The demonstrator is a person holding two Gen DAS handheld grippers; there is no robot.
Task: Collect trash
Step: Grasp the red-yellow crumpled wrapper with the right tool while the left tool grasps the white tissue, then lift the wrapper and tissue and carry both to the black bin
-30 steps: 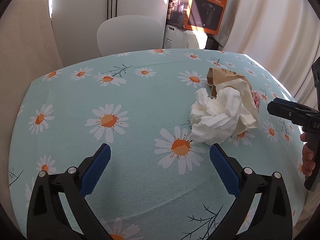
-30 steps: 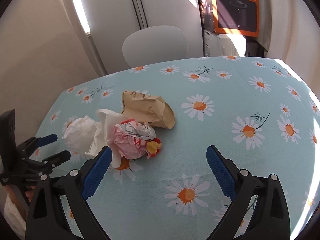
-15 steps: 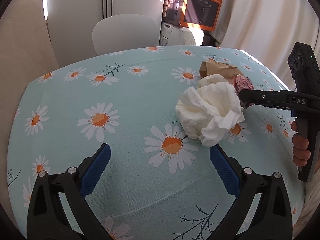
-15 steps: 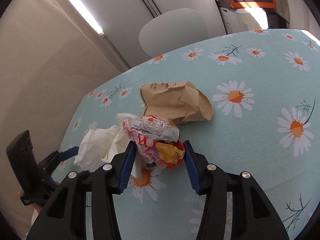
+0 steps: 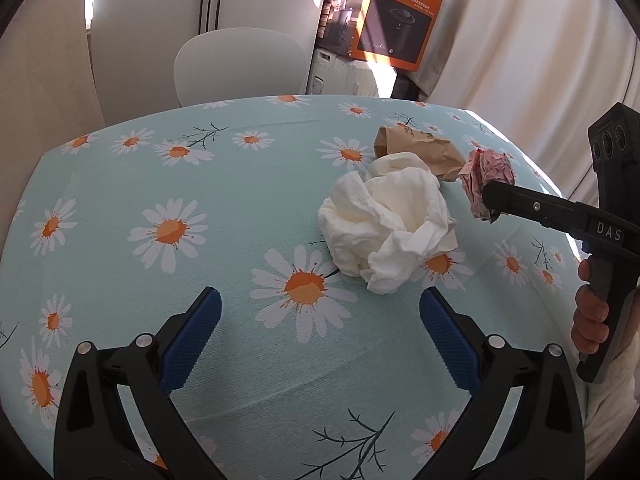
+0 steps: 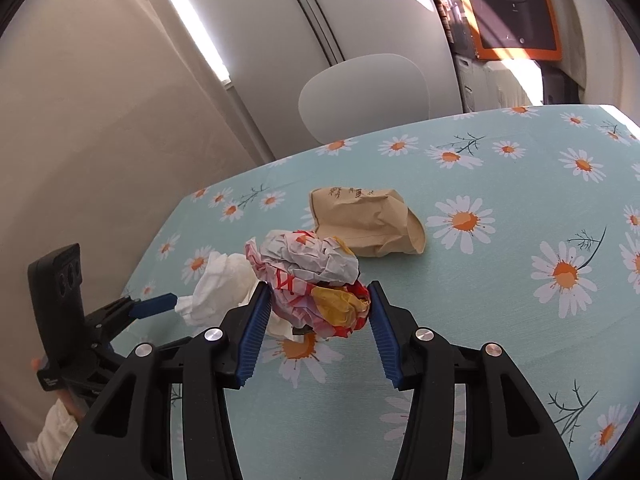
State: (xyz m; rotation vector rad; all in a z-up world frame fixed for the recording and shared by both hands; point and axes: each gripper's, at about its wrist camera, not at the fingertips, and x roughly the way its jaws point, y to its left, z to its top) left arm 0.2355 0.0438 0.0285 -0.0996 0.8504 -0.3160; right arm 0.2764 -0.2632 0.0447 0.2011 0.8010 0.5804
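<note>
My right gripper (image 6: 318, 294) is shut on a crumpled red, white and yellow wrapper (image 6: 310, 280), held just above the tablecloth; the left wrist view shows the same wrapper (image 5: 486, 176) at the tip of the right gripper (image 5: 490, 204). A crumpled white tissue (image 5: 386, 226) lies left of it on the table, also the tissue (image 6: 218, 290) beside the wrapper. Behind them lies a brown paper bag (image 6: 366, 220), the bag (image 5: 416, 152) in the left wrist view. My left gripper (image 5: 320, 322) stands open over the cloth, in front of the tissue, with nothing between its fingers.
The round table wears a light blue daisy tablecloth (image 5: 160, 184). A white chair (image 5: 240, 66) stands at the far edge. An orange appliance box (image 5: 400, 14) sits behind on white units, and curtains hang at the right. A person's hand (image 5: 592, 312) grips the right tool.
The right gripper went from wide open to shut on the wrapper and lifted it off the pile. The left gripper stayed open and hardly moved.
</note>
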